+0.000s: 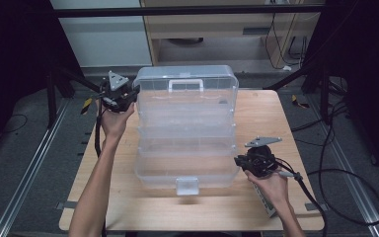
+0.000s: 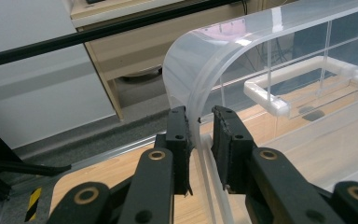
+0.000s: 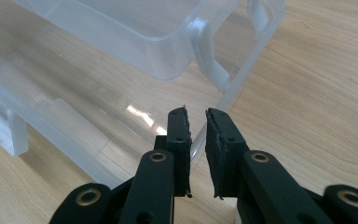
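The clear plastic organiser box [image 1: 186,131] stands mid-counter [image 1: 271,207] with its tiered trays fanned open toward the person. The lid [image 2: 200,60], with its white handle [image 2: 303,79], stands raised at the far end; a white latch [image 1: 187,185] projects from the near edge.

Left tongs [image 1: 134,93]: clamped on the lid's rounded corner edge, one pad on each face of the thin wall, as the left gripper view shows.

Right tongs [image 1: 237,162]: nearly together, gripping the thin rim [image 3: 196,140] of the bottom tray at its near right corner; the right gripper view shows the clear edge passing between the pads.

Step in hand, as judged: folding or unfolding the tiers while the base is anchored.

Procedure:
1. Hold the right tongs steady and press the base lightly onto the counter so that it cannot slide.
2. Move the lid with the left tongs along the arc set by the hinge links; do not pull straight.
3. Maintain moderate pressure. The plastic is smooth and thin; too little grip allows slipping, too much may flex the wall.
4. Keep the tongs square to the edge to avoid twisting off.
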Demonstrator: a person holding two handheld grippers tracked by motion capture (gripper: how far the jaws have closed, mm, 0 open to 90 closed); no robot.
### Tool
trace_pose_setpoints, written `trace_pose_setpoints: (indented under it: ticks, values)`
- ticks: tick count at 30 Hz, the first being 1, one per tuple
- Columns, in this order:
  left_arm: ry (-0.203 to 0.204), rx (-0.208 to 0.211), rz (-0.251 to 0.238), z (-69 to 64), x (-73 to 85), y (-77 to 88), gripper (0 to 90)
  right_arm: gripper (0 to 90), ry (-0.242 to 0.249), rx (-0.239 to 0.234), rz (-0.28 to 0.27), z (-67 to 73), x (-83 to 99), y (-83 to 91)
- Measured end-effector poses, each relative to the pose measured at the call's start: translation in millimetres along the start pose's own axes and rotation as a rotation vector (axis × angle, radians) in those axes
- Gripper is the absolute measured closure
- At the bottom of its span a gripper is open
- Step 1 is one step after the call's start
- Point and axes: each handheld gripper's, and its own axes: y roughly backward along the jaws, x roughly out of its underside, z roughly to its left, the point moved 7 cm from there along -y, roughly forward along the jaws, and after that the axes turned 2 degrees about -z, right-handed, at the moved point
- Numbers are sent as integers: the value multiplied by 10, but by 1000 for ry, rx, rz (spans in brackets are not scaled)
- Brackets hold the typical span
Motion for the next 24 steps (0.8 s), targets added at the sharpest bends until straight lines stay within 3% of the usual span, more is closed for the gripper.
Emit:
trace_pose_setpoints:
  ticks: [24]
  values:
    - [6, -3, 14, 52, -5, -162, 757, 796, 1, -1, -2, 1, 0, -1]
